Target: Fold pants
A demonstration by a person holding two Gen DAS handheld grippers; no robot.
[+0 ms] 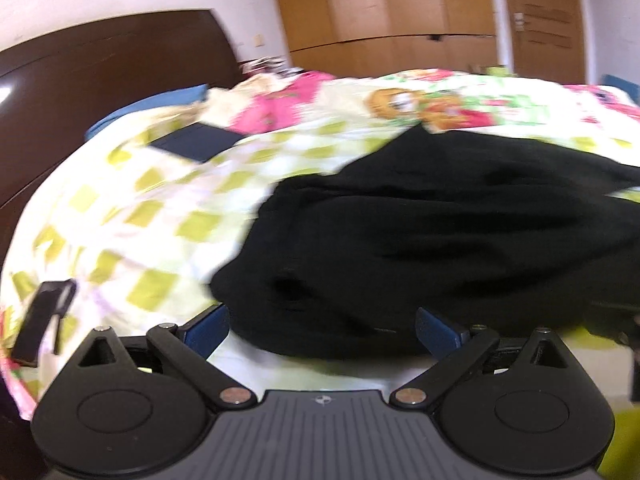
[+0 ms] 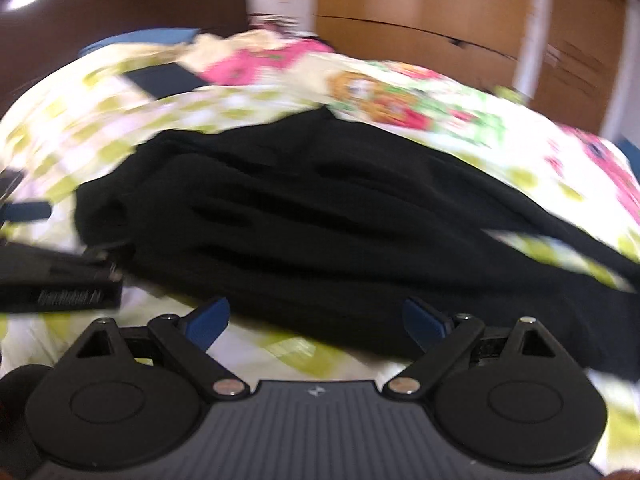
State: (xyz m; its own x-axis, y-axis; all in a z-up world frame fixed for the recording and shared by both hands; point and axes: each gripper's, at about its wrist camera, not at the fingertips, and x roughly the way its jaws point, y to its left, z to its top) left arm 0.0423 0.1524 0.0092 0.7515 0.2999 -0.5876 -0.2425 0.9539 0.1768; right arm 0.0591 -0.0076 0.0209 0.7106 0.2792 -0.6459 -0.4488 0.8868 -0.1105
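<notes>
Just ahead of both spread, empty tongs, left gripper (image 1: 322, 330) and right gripper (image 2: 316, 320), the black pants (image 1: 432, 240) lie bunched on the checked bedsheet (image 1: 132, 216). A shallow pinch could snag one layer and drag the stack crooked.

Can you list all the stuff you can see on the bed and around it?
pants: one, black, bunched on the bed right in front of both grippers
bedsheet: one, white with yellow-green squares, covering the bed
blanket: one, pink and green cartoon print, behind the pants
flat dark thing: one, dark navy, on the sheet to the far left; too blurred to name
pillow: one, blue, by the headboard
headboard: one, dark brown, left
wardrobe: one, light brown wood, at the back
left gripper: jaws open, blue pads, at the pants' near edge
right gripper: jaws open, blue pads, at the pants' near edge
</notes>
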